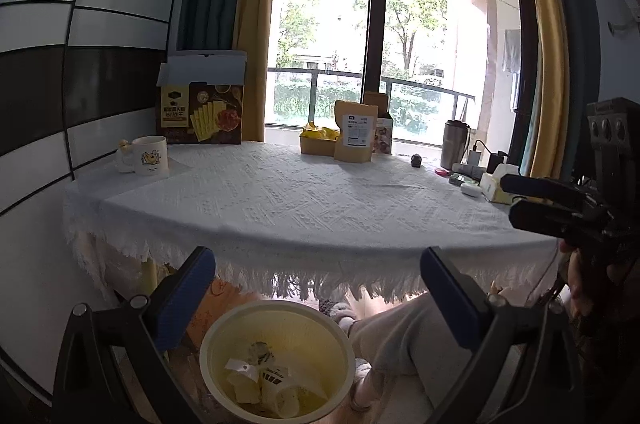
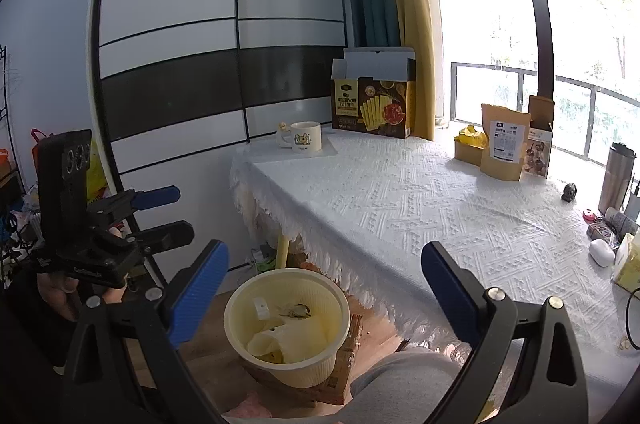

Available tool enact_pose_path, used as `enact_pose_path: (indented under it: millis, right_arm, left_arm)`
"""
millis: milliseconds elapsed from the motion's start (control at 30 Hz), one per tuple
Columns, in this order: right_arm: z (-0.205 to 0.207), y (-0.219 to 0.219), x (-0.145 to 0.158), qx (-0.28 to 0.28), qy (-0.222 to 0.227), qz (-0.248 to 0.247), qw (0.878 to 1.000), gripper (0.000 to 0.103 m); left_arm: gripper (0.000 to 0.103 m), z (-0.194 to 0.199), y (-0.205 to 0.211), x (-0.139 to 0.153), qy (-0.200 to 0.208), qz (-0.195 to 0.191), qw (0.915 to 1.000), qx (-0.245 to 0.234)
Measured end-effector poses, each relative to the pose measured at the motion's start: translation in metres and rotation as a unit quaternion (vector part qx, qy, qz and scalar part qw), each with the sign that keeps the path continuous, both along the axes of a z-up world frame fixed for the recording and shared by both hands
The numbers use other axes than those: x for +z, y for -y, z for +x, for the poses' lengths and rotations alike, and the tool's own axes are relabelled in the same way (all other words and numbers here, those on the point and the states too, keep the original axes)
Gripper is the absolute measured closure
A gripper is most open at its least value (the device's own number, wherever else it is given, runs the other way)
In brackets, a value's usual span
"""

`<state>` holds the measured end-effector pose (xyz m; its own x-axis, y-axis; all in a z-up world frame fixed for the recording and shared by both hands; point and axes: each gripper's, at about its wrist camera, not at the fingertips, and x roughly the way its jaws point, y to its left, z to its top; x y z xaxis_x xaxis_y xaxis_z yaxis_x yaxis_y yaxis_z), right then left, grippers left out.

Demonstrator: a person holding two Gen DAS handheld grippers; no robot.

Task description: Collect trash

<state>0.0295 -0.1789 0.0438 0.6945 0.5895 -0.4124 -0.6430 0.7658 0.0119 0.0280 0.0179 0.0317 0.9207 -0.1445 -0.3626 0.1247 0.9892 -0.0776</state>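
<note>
White lace tablecloth (image 2: 420,200) is covering the table, with a mug (image 2: 306,136), a snack box (image 2: 372,106) and pouches (image 2: 502,148) sitting along its far side, while both grippers, left gripper (image 1: 316,296) and right gripper (image 2: 324,294), are hovering spread and empty above the pale yellow bin (image 2: 287,328) on the floor beside it, crumpled wrappers (image 1: 260,380) lying inside.

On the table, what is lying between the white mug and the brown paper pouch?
Only bare white tablecloth lies between the mug and the paper pouch; the cracker box stands behind that stretch. The right wrist view shows it best.
</note>
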Motion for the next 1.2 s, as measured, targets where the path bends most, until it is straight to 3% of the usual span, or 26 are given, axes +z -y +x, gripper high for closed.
enact_pose_path:
  millis: [1200]
  right_arm:
    - [0.013,-0.018,-0.006,0.005,-0.007,-0.013,1.0,0.007]
  left_arm:
    - [0.001,0.002,-0.015,-0.007,-0.003,-0.018,0.9998,0.0]
